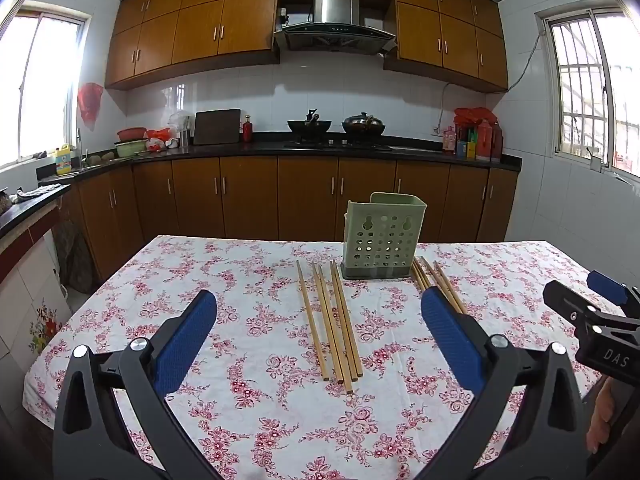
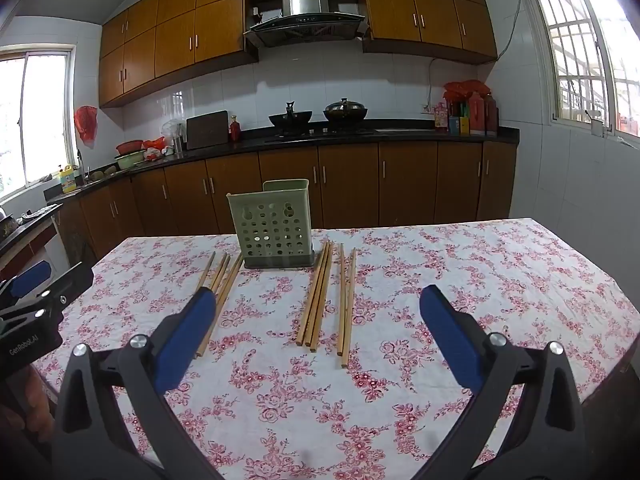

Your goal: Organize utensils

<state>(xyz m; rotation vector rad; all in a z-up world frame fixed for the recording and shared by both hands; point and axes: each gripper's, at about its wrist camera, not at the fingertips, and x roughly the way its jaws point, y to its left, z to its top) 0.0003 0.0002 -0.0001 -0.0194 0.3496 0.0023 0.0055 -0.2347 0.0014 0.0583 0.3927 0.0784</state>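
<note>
While poised over floral table (image 1: 248, 420), nothing picked yet: left gripper (image 1: 318, 334), right gripper (image 2: 318, 330) spread wide, empty. Next: pinch chopsticks (image 1: 332, 320), drop into green holder (image 1: 380, 236).

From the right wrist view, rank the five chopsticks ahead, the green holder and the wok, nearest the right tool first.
1. Chopsticks, on the cloth just ahead.
2. Holder, behind them, slightly left.
3. Wok, on the far counter.

Home kitchen, wooden cabinets (image 1: 192, 32), range hood (image 1: 335, 20), woks on stove (image 1: 336, 145)
</note>
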